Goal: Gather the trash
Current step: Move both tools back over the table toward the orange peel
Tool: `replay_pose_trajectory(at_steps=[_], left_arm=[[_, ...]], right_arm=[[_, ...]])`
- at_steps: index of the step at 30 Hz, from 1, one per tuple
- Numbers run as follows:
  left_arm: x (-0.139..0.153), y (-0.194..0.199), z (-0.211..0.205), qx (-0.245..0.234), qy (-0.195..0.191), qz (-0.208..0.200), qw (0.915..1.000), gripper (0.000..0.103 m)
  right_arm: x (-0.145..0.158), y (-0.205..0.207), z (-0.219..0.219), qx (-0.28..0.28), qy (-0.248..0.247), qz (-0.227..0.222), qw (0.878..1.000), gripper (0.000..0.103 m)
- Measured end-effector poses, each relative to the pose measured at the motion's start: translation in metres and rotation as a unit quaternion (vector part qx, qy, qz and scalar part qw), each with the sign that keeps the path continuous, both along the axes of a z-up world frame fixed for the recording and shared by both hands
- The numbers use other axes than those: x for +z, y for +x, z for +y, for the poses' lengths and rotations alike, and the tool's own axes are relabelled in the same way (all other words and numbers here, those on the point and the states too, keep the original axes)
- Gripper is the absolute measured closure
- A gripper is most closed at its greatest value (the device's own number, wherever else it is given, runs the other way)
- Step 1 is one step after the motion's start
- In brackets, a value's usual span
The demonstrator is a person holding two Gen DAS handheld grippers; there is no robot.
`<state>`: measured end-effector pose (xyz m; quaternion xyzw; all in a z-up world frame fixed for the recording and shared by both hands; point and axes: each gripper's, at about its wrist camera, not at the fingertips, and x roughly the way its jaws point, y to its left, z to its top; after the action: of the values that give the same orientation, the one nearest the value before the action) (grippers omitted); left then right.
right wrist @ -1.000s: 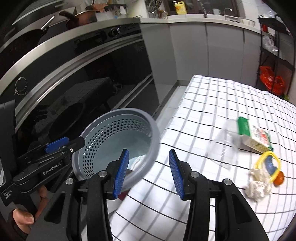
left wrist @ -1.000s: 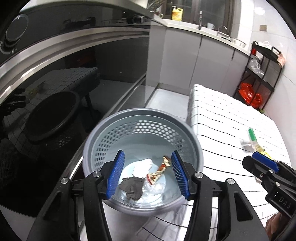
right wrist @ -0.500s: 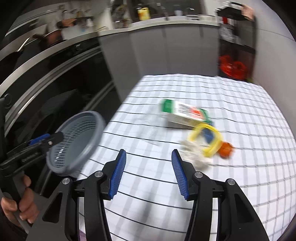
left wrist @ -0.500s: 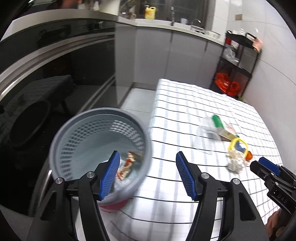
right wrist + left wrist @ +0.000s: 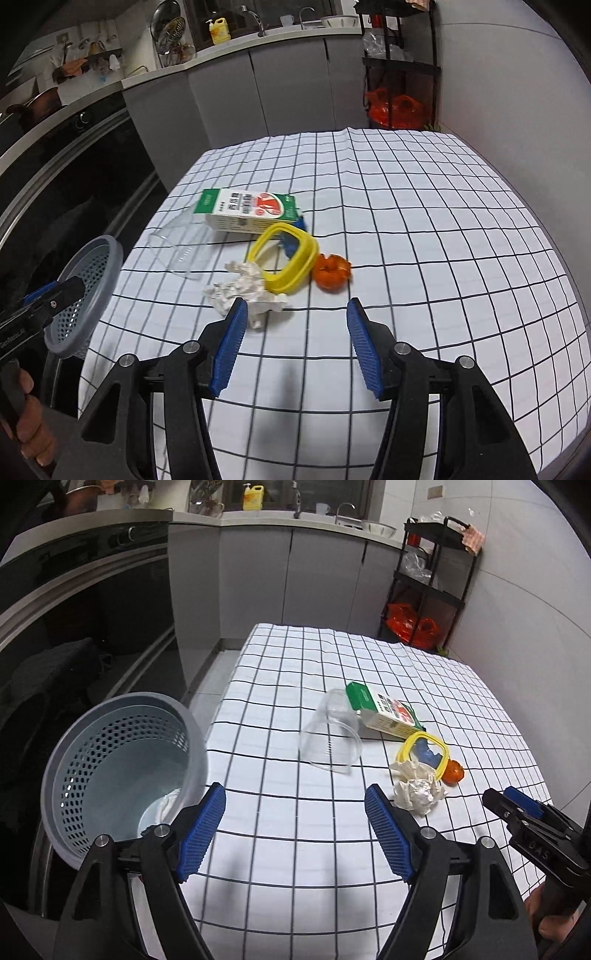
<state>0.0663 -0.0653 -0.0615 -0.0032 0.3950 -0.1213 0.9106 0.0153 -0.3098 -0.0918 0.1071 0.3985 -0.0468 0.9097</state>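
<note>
Only the left wrist view looks into the grey basket at the desk's left edge, where white paper lies at the bottom; the right wrist view shows the carton's barcode face, its print too small to read. Both the left gripper and right gripper hang spread apart, grasping nothing, above the crumpled tissue, yellow ring, orange peel and clear cup; "DAS" marks the right gripper's body.
</note>
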Motion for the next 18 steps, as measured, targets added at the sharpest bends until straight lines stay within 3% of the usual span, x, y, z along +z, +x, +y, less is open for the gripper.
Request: replay_pose_trajectory(at_steps=[18], left_arm=[[-0.038,0.021,-0.048,-0.014,0.006,0.029,0.9995,0.027]], right_arm=[[-0.047,0.056,-0.04,-0.005,0.019,0.055,0.998,0.049]])
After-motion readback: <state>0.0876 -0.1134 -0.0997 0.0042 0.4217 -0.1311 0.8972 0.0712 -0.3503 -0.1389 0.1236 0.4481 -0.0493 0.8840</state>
